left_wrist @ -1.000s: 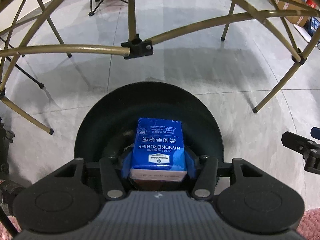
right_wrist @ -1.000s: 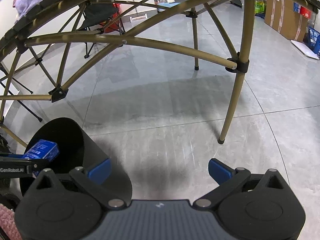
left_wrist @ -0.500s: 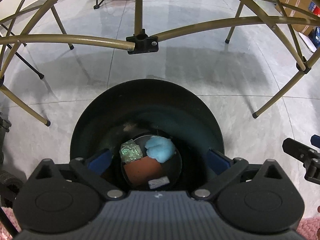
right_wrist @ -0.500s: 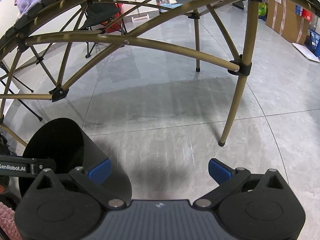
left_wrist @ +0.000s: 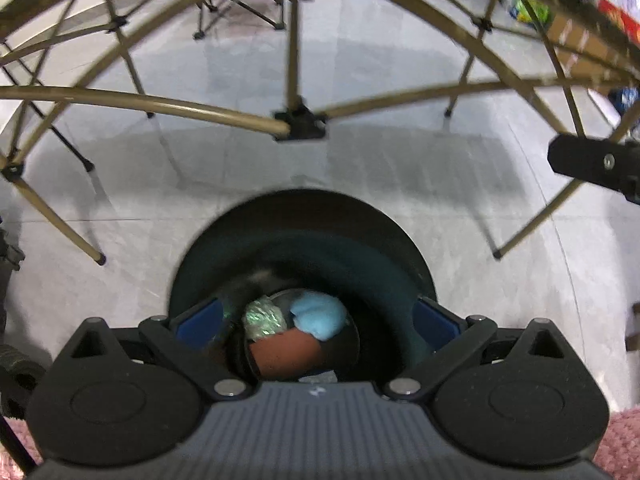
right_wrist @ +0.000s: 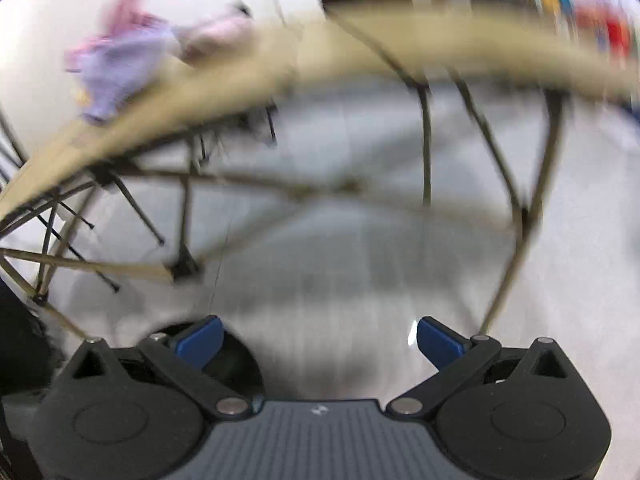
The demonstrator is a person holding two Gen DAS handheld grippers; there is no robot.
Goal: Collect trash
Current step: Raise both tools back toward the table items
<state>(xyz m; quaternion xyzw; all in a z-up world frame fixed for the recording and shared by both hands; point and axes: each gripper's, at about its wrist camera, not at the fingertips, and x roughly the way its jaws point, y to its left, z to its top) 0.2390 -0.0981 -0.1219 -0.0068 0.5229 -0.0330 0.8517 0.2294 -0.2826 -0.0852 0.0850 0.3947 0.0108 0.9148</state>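
Note:
I look straight down into a black round bin [left_wrist: 304, 216] on the grey floor. At its bottom lie a light blue crumpled wad [left_wrist: 320, 316], a shiny green wrapper [left_wrist: 262, 316] and a brown piece [left_wrist: 286, 354]. My left gripper [left_wrist: 316, 322] hangs open over the bin's mouth, its blue pads [left_wrist: 198, 322] wide apart with nothing between them. My right gripper [right_wrist: 320, 340] is open and empty above the floor, with the bin [right_wrist: 236, 360] by its left finger. One of its black fingers [left_wrist: 592, 164] shows at the right edge of the left wrist view.
Olive-gold legs and struts of a folding table [left_wrist: 300, 126] arch over the bin and floor. A purple and pink cloth [right_wrist: 120, 68] lies on the table top [right_wrist: 240, 80]. Cardboard boxes [left_wrist: 576, 36] stand far right. A pink rug [left_wrist: 624, 440] is at the near right corner.
The left gripper opened and let go of the blue handkerchief pack, which dropped into the bin. Both grippers then rose; the right view swung up towards the table top and blurred.

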